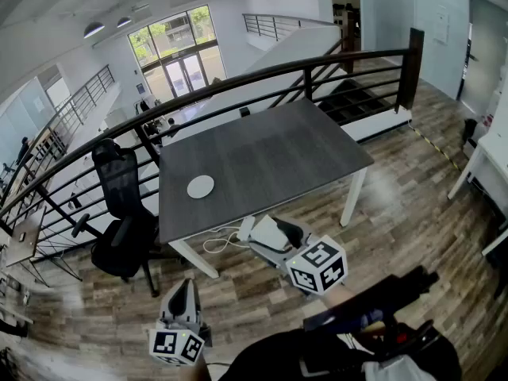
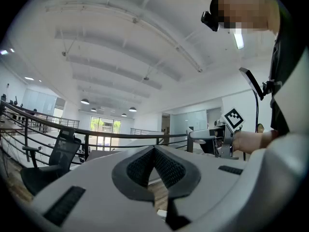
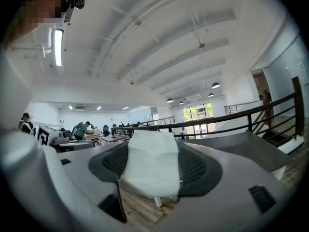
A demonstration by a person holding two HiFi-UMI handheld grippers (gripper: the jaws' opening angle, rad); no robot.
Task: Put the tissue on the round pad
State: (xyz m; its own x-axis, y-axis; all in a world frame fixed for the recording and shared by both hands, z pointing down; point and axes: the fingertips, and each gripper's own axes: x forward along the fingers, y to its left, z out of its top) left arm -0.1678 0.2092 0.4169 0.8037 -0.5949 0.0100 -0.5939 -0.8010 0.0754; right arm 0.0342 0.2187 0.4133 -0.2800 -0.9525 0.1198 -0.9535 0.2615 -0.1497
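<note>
The round white pad (image 1: 200,186) lies on the dark grey table (image 1: 270,157), near its front left corner. A white folded tissue (image 1: 268,232) sits between the jaws of my right gripper (image 1: 258,232), just in front of the table's near edge and below the tabletop. In the right gripper view the tissue (image 3: 152,163) fills the gap between the pads of that gripper (image 3: 152,144), which is shut on it. My left gripper (image 1: 185,286) hangs low at the bottom left, over the wooden floor. Its jaws meet with nothing between them (image 2: 154,151).
A black office chair (image 1: 119,213) stands at the table's left end. A dark metal railing (image 1: 238,82) runs behind the table, with a stairwell beyond. A white cable (image 1: 218,240) hangs under the table's front edge. A white table (image 1: 488,153) stands at the right.
</note>
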